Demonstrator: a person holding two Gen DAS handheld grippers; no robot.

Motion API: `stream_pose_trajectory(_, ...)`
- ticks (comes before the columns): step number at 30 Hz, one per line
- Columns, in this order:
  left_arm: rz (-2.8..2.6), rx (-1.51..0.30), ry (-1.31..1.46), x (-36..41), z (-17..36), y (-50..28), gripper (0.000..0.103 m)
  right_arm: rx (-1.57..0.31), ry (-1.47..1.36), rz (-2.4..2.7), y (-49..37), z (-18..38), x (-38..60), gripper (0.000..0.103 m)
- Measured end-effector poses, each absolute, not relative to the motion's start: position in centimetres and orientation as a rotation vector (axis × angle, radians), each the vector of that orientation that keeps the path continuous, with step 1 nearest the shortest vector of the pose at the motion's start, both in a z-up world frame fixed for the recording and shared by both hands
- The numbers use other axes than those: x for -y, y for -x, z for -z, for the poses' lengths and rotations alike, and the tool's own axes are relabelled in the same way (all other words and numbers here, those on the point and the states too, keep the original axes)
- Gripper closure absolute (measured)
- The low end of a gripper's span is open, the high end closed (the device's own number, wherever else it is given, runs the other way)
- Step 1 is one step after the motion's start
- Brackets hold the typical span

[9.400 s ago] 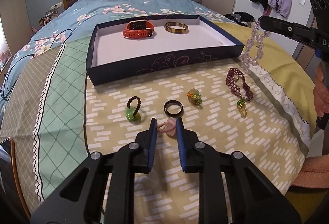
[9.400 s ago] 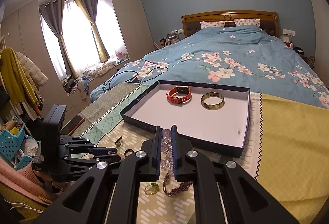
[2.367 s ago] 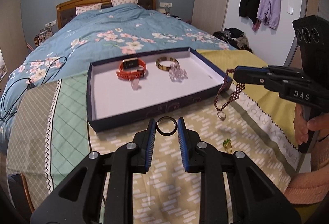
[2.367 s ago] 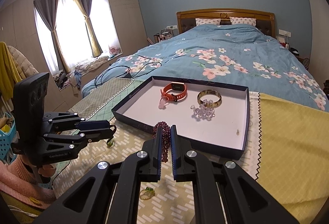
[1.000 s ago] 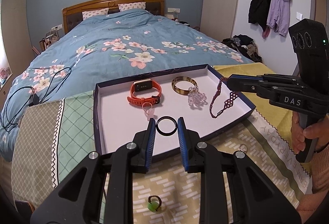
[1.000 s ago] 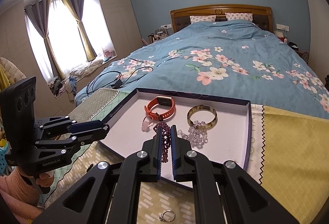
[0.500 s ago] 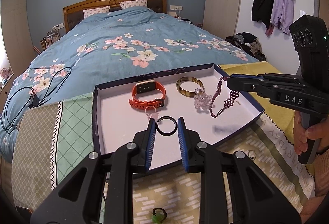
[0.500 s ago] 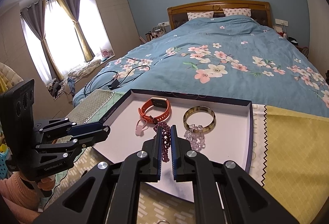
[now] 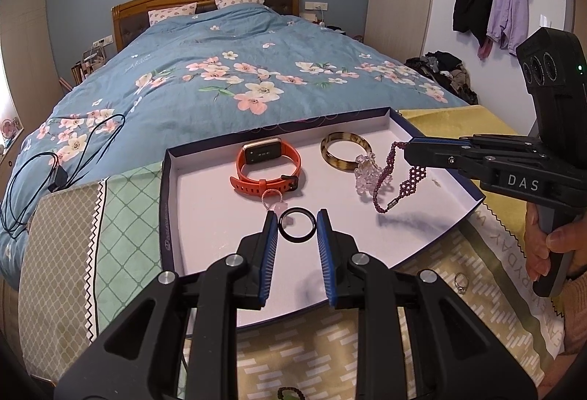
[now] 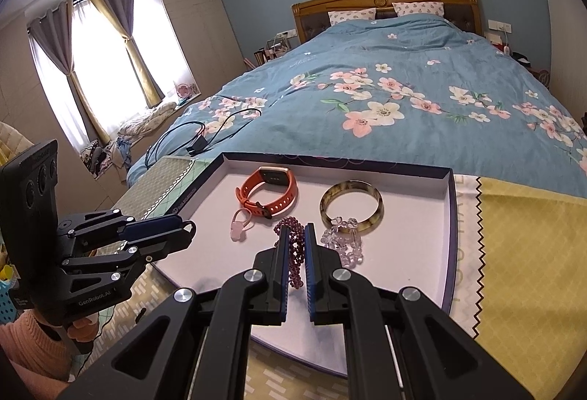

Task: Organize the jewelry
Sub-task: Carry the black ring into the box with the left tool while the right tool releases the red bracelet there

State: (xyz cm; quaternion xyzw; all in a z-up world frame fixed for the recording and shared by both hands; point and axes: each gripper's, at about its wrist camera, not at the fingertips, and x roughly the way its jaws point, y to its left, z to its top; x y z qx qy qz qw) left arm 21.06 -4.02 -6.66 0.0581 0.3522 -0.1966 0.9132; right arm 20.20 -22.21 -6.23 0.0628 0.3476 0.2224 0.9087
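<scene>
Jaws of left gripper (image 9: 296, 229) pinch black ring (image 9: 296, 224), frame centre, over tray (image 9: 167, 216). Right gripper (image 10: 296, 239) jaws nearly shut on purple bead bracelet (image 10: 295, 253), dangling mid-frame over tray, beside clear bead bracelet (image 10: 343, 242) & orange watch (image 10: 269, 192).

Glossy black ring (image 9: 296, 224); matt white tray (image 9: 205, 216) floor.

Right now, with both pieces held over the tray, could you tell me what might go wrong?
1. The purple beaded bracelet dangles beside the clear crystal bracelet; lowered there, they could tangle.
2. The black ring is pinched only at its edges by the left gripper; it might roll when released.
</scene>
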Motion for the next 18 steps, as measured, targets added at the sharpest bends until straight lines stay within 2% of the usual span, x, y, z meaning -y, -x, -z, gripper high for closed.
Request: stream_pose_trajectory(18,0.398,-0.787,-0.128,4.7,8.5,-23.0,0.081,-0.765,-0.147,-0.415,-22.1,7.8,22.8,0.097)
